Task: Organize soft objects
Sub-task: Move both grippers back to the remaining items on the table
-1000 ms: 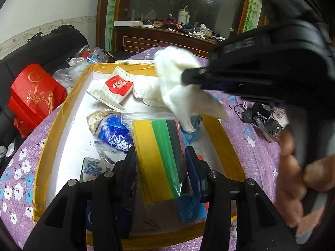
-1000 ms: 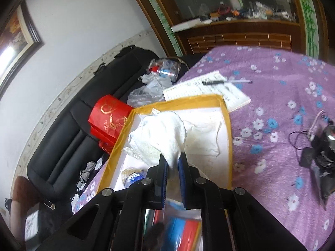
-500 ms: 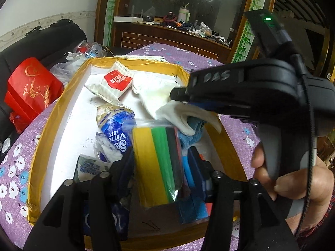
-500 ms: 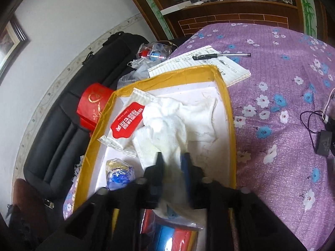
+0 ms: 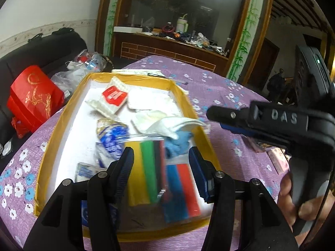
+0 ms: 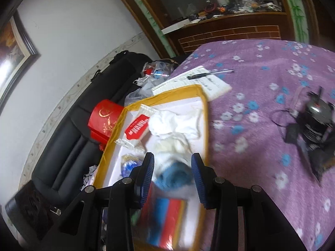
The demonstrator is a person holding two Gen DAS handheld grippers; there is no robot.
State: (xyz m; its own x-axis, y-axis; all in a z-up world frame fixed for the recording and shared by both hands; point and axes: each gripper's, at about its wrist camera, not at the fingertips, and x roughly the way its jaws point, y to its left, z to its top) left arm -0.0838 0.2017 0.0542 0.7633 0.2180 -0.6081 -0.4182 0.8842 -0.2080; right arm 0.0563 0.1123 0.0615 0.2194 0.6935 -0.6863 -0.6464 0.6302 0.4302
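A shallow yellow-rimmed white box [image 5: 62, 123] [image 6: 206, 125] lies on the purple flowered table. In it lie white cloths [image 5: 167, 123] [image 6: 173, 125], a blue cloth [image 5: 178, 144] [image 6: 173, 177], a clear bag of coloured strips [image 5: 149, 167] [image 6: 165, 219], a red-labelled packet [image 5: 114, 96] [image 6: 137, 126] and a blue-and-white tissue pack [image 5: 111, 136]. My left gripper [image 5: 161, 171] is open just above the bag of strips. My right gripper [image 6: 172, 177] is open and empty above the blue cloth; it shows from the side in the left wrist view [image 5: 217, 117], beside the box's right rim.
A paper pad with a pen [image 6: 209, 75] lies beyond the box. A black device with cables [image 6: 314, 121] sits on the table to the right. A red gift bag [image 5: 33, 98] and plastic bags rest on the black sofa at left. A cluttered counter stands behind.
The right gripper lowered the white cloth into the box, opened and let it go, then drew back to the right. The left gripper opened wider over the bag of strips.
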